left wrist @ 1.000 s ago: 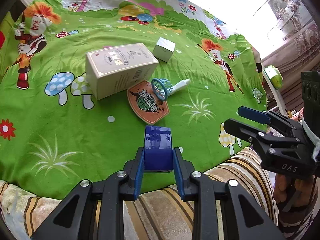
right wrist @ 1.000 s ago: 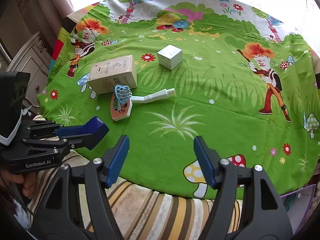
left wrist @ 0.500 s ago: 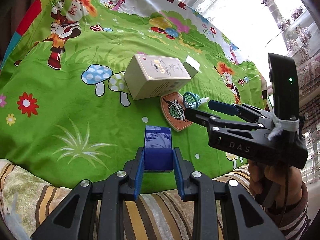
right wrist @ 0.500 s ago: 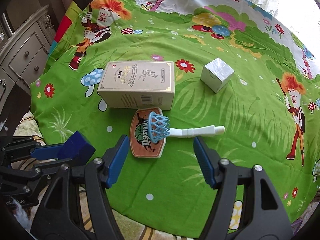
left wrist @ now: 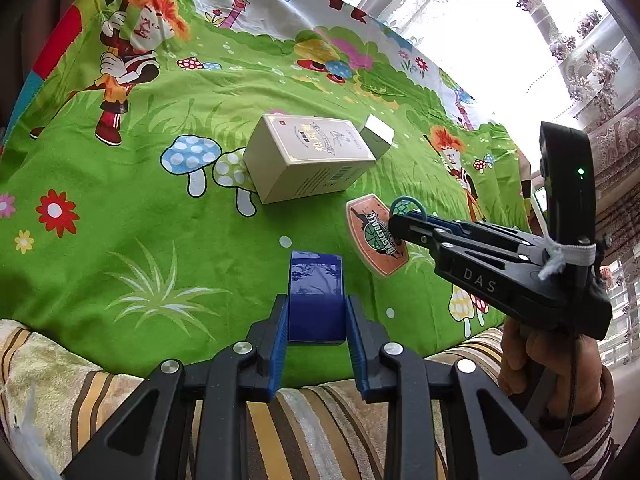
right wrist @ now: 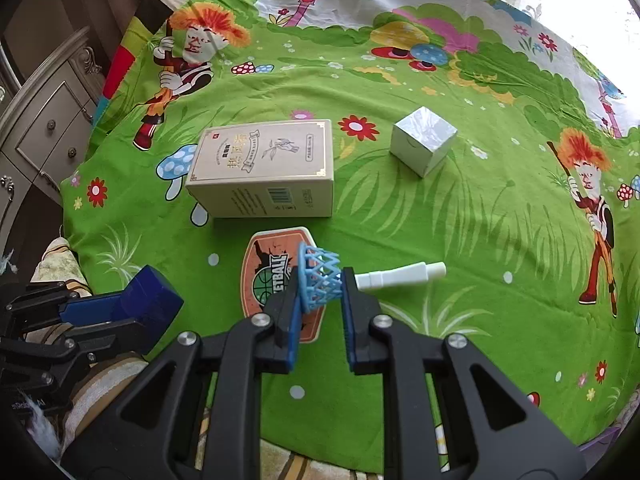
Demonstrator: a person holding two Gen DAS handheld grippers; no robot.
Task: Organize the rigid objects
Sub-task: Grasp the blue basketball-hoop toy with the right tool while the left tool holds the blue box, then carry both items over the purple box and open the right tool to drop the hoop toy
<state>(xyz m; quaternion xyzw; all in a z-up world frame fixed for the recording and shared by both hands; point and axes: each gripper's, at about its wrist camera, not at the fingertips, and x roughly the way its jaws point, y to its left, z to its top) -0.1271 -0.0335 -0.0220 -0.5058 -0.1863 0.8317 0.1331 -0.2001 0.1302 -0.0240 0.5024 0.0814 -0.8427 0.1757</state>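
Note:
My left gripper (left wrist: 316,320) is shut on a dark blue box (left wrist: 316,292) and holds it above the near edge of the green cloth; the box also shows in the right wrist view (right wrist: 148,300). My right gripper (right wrist: 320,288) has closed around the blue net hoop (right wrist: 320,276) of a toy basketball stand, whose orange backboard (right wrist: 276,280) and white pole (right wrist: 400,276) lie on the cloth. In the left wrist view the right gripper (left wrist: 400,226) reaches over the backboard (left wrist: 374,236). A beige tea box (right wrist: 264,168) lies behind the toy.
A small silver cube box (right wrist: 424,140) sits on the cartoon tablecloth (right wrist: 480,220) to the right of the tea box. A striped blanket (left wrist: 320,420) lies under both grippers. A grey drawer cabinet (right wrist: 44,120) stands at the left. A bright window is behind.
My right gripper moved forward over the toy and narrowed its jaws around the blue hoop. My left gripper kept hold of the blue box and shifted slightly.

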